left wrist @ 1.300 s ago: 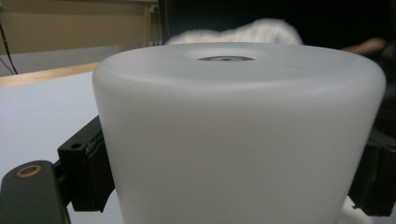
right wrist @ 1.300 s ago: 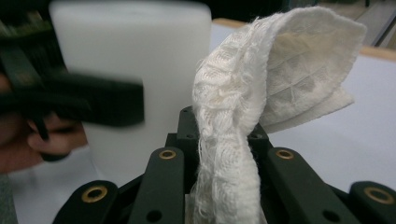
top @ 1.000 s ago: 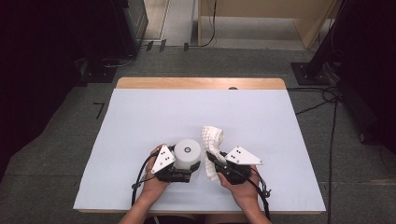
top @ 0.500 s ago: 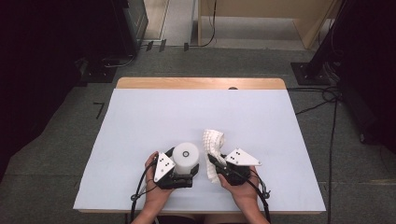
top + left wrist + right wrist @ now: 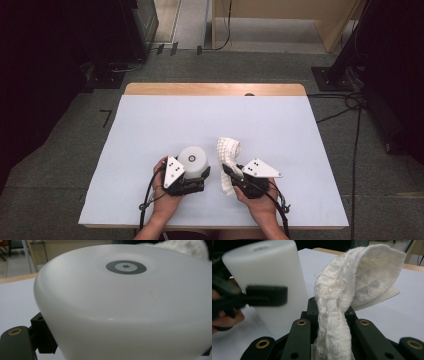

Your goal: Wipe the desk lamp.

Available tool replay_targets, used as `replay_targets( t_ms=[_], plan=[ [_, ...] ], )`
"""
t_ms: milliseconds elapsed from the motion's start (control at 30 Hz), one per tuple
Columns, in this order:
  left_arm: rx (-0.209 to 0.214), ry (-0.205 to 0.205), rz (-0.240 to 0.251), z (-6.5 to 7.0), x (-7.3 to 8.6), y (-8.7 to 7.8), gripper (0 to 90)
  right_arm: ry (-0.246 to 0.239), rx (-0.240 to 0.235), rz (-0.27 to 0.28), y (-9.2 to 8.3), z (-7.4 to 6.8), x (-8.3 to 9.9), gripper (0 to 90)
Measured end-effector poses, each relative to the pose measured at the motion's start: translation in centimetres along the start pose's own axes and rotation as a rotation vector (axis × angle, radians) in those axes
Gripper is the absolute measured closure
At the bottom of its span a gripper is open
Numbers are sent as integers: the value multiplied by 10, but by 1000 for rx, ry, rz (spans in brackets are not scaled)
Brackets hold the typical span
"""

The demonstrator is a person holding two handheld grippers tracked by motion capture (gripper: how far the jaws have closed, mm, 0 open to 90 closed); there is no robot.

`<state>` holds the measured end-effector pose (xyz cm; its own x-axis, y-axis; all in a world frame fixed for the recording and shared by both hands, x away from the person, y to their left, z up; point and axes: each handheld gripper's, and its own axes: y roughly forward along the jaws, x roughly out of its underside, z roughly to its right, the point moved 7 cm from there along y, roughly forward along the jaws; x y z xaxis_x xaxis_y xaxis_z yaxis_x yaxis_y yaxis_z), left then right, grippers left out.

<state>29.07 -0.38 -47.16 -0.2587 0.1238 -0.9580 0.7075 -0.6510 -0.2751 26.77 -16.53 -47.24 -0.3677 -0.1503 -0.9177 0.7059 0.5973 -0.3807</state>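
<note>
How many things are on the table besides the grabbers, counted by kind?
White round plastic lamp-like dome with a dark ring button on top: 1
White woven cloth: 1
Total: 2

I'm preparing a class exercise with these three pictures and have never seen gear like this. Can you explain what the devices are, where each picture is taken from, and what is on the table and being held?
No robot here: a person holds a hand-operated claw in each hand. The high view looks down on a table covered in pale blue. The left claw is clamped on a white, rounded cylinder with a small dark ring on top. The right claw is shut on a white woven cloth that stands up and folds over. The other two pictures come from cameras mounted on the claws: the left one sits close behind the cylinder, the right one looks along its black jaws at the cloth.
</note>
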Motion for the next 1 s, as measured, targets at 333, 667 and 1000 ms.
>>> replay_targets(
  t_ms=[333, 667, 1000],
  plan=[
    [152, -68, 41, 2, -15, -8, 87, 26, -51, -30, 8, -10, 5, 756],
    [205, -60, -23, 14, 0, 2, 88, 18, -66, 36, -3, -14, -16, 758],
    [196, -77, -5, 5, -8, -2, 88, -22, -67, -18, 5, -19, 1, 758]
  ],
)
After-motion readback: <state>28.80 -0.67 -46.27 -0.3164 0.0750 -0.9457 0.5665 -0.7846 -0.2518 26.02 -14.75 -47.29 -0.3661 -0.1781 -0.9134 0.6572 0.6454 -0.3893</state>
